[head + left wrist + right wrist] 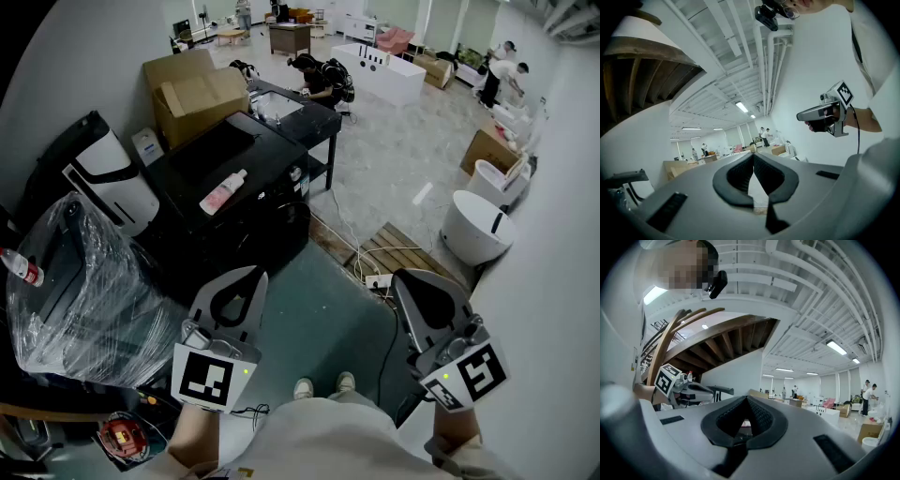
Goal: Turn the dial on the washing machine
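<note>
I hold both grippers up over the grey floor, and neither touches anything. In the head view my left gripper is shut, its grey jaws meeting at the tips with nothing between them. My right gripper is shut and empty too. Ahead of the left gripper stands a black boxy appliance with a pink-and-white bottle lying on its top. No dial shows in any view. The left gripper view shows its own jaws closed and the right gripper in the air beside a white wall. The right gripper view shows its jaws closed.
A plastic-wrapped bulky object stands at the left, with a white device behind it. Cardboard boxes sit beyond the black appliance. A wooden pallet with a power strip and cables lies ahead. White round tubs line the right wall.
</note>
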A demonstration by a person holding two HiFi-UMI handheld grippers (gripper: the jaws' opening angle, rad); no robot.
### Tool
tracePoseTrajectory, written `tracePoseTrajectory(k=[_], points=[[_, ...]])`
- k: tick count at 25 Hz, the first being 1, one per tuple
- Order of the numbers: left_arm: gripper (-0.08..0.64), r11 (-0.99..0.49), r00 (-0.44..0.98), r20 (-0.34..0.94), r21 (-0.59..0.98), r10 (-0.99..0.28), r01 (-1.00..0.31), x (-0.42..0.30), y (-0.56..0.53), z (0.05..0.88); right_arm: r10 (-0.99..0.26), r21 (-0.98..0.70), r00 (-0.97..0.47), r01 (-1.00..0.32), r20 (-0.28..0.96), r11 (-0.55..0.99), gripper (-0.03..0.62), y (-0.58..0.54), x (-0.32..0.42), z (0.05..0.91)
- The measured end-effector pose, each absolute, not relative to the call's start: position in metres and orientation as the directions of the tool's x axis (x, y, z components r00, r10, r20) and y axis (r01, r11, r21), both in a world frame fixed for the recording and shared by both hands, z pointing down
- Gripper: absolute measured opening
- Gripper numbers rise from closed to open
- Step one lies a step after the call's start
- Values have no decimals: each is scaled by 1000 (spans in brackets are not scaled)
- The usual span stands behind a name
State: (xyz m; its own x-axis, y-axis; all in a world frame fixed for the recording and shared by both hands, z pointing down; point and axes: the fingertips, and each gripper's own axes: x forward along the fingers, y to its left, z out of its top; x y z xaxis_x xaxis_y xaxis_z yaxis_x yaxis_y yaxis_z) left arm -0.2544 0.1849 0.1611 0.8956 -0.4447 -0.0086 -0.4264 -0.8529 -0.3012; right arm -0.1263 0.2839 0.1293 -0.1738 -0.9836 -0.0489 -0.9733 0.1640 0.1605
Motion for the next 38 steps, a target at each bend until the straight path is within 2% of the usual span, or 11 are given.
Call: tracePoseTrajectory(k=[13,18,19,20,21,23,28,38], points=[[19,-878,916,2,-285,-401,-384,-246,168,167,-978,107,-195,-977,-72,186,28,269,-129,133],[20,-898,935,-1,-278,-355,-341,-241,169,168,-987,60,-135,-990,-84,131,32,273,-120,138],[20,-900,937,-5,-278,-349,-337,-240,168,168,-989,51,-119,-992,-85,115,72,273,-118,139],[18,-901,938,-7,-277,-347,-335,-240,166,168,-991,47,-101,-994,-82,98,179,272,-116,141],[20,-901,938,-9,-273,-346,-336,-239,164,169,-994,50,-82,-996,-76,78,245,270,-113,143],[20,-903,937,-9,-265,-349,-339,-238,159,170,-997,66,-45,-997,-67,41,286,268,-105,144],[20,-899,930,-14,-250,-367,-359,-226,144,175,-997,82,-29,-996,-73,23,293,259,-83,144],[19,-867,897,27,-268,-442,-419,-164,102,190,-990,51,-124,-991,-67,121,293,203,-14,161]])
